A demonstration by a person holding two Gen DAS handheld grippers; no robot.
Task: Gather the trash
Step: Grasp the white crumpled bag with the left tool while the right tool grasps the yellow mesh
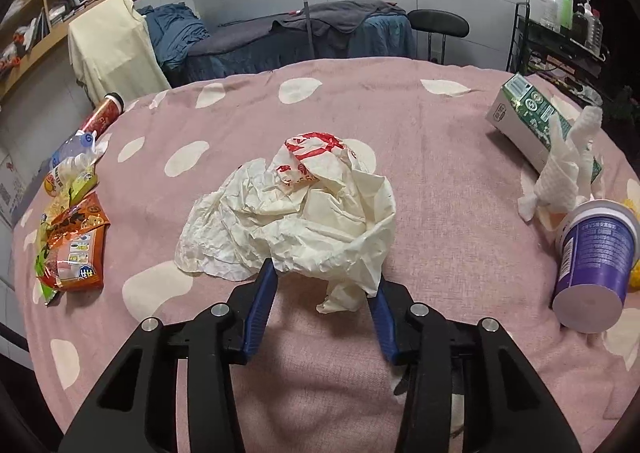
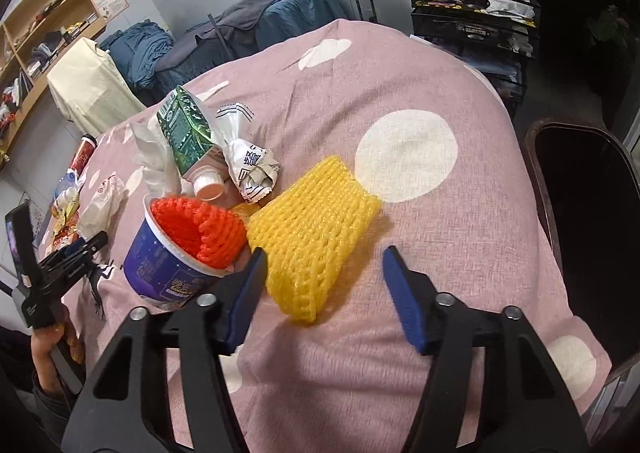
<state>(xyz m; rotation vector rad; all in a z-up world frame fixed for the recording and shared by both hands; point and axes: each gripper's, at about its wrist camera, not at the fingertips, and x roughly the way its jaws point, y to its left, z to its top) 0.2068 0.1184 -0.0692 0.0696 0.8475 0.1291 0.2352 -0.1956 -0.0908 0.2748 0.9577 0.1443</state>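
Observation:
A crumpled cream paper wrapper [image 1: 296, 213] with red print lies mid-table on the pink spotted cloth [image 1: 440, 173]. My left gripper [image 1: 323, 275] has its blue pads on either side of the wrapper's near flap and pinches it. In the right wrist view a yellow foam net [image 2: 316, 229] lies flat on the cloth. My right gripper [image 2: 326, 259] straddles its near end. The left pad is close against the net; the right pad stands apart from it. A purple cup [image 2: 168, 273] holding a red foam net [image 2: 200, 229] stands just left of it.
A green milk carton [image 1: 528, 117], white tissue [image 1: 564, 173] and the purple cup [image 1: 592, 265] sit at the right. Snack wrappers [image 1: 76, 249] and a red can [image 1: 104, 113] line the left edge. A crumpled white packet [image 2: 250, 169] lies behind the net. A dark chair [image 2: 580, 213] stands right.

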